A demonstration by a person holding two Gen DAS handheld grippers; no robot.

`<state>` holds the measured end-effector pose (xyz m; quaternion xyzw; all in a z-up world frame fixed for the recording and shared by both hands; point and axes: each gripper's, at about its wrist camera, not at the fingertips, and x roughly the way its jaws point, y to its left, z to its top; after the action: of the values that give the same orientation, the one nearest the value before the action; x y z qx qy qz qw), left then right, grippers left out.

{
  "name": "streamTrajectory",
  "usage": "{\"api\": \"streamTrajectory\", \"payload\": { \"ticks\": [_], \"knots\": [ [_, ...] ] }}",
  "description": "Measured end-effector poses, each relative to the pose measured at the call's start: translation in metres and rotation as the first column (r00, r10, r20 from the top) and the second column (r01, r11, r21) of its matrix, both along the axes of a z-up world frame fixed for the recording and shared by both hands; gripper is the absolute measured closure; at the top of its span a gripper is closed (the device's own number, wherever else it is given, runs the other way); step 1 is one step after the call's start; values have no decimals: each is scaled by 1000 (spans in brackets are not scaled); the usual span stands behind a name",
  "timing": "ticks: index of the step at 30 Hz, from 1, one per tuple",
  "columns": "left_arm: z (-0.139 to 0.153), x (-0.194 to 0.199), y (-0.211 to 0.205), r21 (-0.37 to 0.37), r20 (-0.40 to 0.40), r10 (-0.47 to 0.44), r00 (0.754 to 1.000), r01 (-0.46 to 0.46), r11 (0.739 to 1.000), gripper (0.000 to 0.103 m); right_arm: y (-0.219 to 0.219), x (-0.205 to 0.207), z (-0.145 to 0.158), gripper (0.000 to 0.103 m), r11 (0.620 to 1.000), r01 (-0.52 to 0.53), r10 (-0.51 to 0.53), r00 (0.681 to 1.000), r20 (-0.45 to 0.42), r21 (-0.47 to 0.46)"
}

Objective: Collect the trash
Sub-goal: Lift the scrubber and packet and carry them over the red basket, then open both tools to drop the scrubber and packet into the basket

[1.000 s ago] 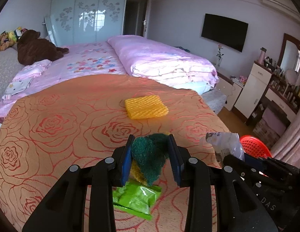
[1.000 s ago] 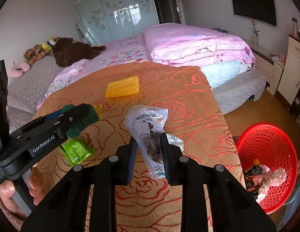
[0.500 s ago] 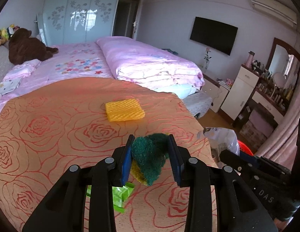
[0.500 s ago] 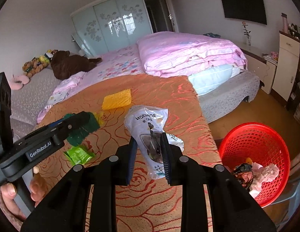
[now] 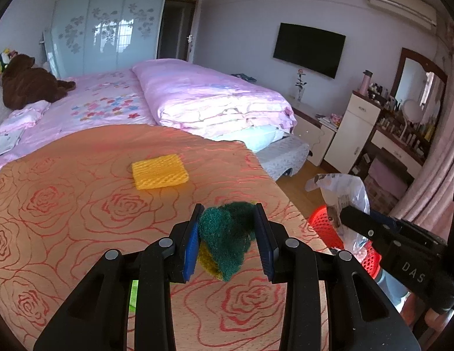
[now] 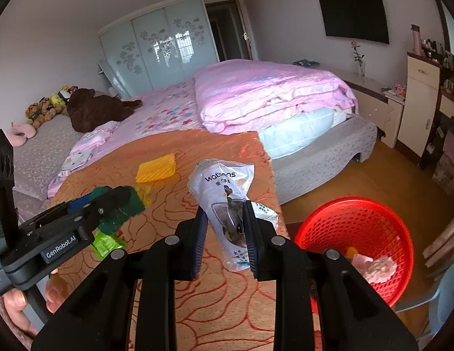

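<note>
My left gripper (image 5: 228,238) is shut on a green and yellow scouring pad (image 5: 227,234) and holds it above the orange rose-patterned cloth (image 5: 66,204). My right gripper (image 6: 224,234) is shut on a white plastic Watsons bag (image 6: 224,193), held near the cloth's right edge. A red mesh basket (image 6: 355,234) with some trash inside stands on the floor to the right. A yellow sponge (image 5: 159,171) lies farther back on the cloth. A green wrapper (image 6: 105,244) lies on the cloth under the left gripper.
A bed with a folded pink duvet (image 5: 209,99) lies behind the cloth. A brown plush toy (image 5: 25,86) sits at the back left. A white cabinet (image 5: 355,128) and a dressing table with a mirror (image 5: 414,96) stand at the right.
Both grippers have moved to the right with their loads. The red basket now sits closer to the right gripper, and the yellow sponge has shifted left in the left wrist view.
</note>
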<state>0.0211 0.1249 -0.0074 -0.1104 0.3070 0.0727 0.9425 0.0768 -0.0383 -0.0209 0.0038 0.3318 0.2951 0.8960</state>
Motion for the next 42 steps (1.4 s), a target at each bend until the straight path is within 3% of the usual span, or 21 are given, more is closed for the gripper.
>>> {"api": "streamTrajectory", "payload": {
  "ticks": [22,31,42],
  "knots": [
    [13,42,-67,34,-3,-160,987,160,987,70,-72,27,18,79,985,144,-138,988,67,-96],
    [13,69,-97,35,-17,-227,974,228,973,70,-107,40,5,79,974,206,-204,978,28,-95],
    [-7,87,-133,22,-75,-298,952,301,953,70,-132,54,-18,79,962,263,-267,963,-41,-79]
  ]
}}
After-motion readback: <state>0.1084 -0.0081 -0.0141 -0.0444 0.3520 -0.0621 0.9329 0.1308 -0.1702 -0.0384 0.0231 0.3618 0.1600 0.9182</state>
